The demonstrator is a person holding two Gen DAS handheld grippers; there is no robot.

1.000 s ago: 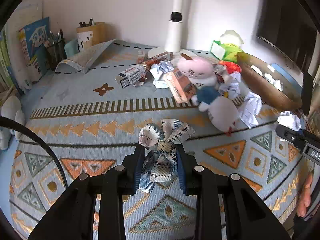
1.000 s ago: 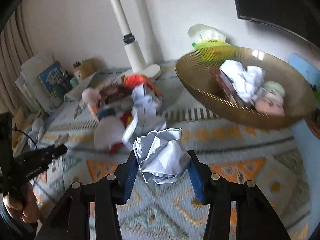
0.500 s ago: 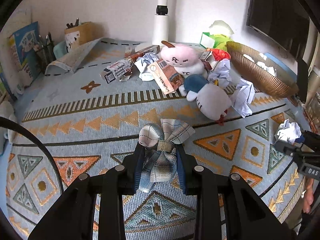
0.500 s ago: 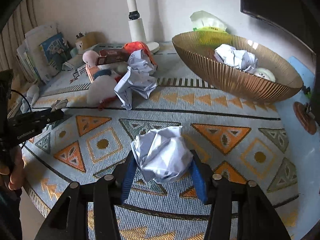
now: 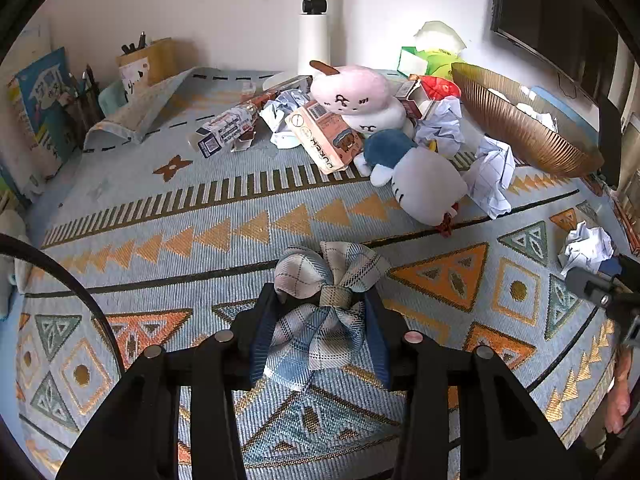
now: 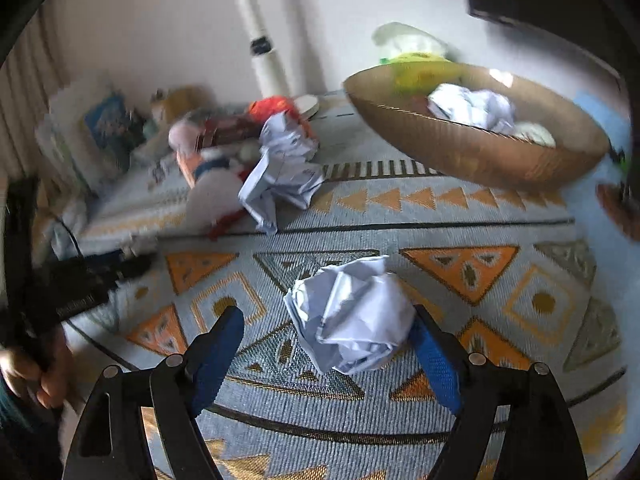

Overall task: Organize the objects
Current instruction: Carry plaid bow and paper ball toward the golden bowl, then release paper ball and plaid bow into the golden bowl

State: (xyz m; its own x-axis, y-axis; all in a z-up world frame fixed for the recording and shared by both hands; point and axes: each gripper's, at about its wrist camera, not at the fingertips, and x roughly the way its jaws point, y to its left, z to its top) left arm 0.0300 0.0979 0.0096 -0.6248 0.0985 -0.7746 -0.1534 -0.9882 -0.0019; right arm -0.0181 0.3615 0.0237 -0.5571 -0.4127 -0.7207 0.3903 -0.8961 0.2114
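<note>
My left gripper (image 5: pixel 320 320) is shut on a plaid blue-grey fabric bow (image 5: pixel 326 308), held just above the patterned mat (image 5: pixel 200 240). My right gripper (image 6: pixel 328 336) is open, its jaws spread wide. A crumpled white paper ball (image 6: pixel 352 316) lies between them, touching the right pad, resting on the mat (image 6: pixel 480 240). The paper ball also shows at the right edge of the left wrist view (image 5: pixel 588 246). A gold ribbed bowl (image 6: pixel 460 148) with crumpled paper in it stands at the back right; it also shows in the left wrist view (image 5: pixel 520 128).
A pile sits at mid-back: pink plush (image 5: pixel 356 96), white-and-blue plush (image 5: pixel 420 180), cardboard boxes (image 5: pixel 324 136), crumpled papers (image 5: pixel 492 176). A white lamp post (image 5: pixel 314 20), green tissue box (image 5: pixel 428 56), pen holders (image 5: pixel 144 64) and books (image 5: pixel 40 100) line the back and left.
My right gripper has opened and let go of the paper ball, which now rests on the mat. My left gripper still holds the bow and has drawn slightly nearer the pile.
</note>
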